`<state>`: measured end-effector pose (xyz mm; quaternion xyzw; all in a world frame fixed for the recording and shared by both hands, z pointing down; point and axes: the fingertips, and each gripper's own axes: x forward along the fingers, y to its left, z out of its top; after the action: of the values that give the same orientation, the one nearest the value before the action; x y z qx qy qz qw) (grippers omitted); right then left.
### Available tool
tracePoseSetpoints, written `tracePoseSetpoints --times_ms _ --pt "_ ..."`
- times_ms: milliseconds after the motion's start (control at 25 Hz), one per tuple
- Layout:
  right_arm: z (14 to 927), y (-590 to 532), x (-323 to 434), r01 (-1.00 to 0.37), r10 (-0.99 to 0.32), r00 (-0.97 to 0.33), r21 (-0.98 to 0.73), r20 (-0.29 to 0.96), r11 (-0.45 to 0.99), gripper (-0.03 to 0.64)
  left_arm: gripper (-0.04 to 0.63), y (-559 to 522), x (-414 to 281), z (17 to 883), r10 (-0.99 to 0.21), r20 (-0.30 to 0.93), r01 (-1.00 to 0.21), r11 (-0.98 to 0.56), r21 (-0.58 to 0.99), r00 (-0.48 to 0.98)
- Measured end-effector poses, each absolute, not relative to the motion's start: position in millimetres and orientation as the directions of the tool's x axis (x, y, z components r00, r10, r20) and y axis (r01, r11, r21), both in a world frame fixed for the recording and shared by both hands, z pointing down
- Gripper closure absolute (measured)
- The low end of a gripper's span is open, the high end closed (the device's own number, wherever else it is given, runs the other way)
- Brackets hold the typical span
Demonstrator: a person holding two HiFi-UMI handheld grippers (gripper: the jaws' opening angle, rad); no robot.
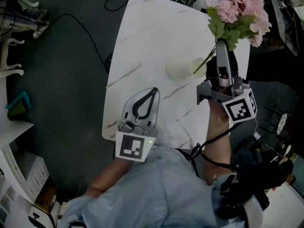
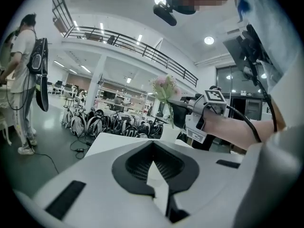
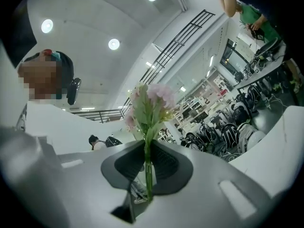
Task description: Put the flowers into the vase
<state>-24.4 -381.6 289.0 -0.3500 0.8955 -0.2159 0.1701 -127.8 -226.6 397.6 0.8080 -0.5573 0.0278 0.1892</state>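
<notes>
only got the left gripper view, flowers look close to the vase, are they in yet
observer: not clearly. head view: the flowers have their stem slanting down to the mouth of the vase; tip inside or not, cannot tell.
operator: grip on the stem ok
observer: right gripper view: the right gripper has its fingers closed on the stem, blooms above them.
operator: where's my left gripper
observer: head view: the left gripper is over the table's near edge, apart from the vase.

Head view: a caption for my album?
Right gripper holds pink flowers, stem angled toward a white vase on the table.
</notes>
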Motion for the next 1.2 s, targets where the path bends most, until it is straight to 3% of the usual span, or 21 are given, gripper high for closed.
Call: tracePoseSetpoints --times_ms 480,1200 --pt "286 -375 -28 -0.563 -0.666 -0.733 -0.426 -0.138 0.708 0.571 0.591 -242 -123 396 -0.875 0.258 -0.9 -0.343 0.268 0.41" --pt "275 -359 -35 -0.552 -0.61 -0.759 -0.271 -0.23 0.789 0.566 0.591 -253 -112 383 -0.866 0.243 -0.892 -0.38 0.244 0.436"
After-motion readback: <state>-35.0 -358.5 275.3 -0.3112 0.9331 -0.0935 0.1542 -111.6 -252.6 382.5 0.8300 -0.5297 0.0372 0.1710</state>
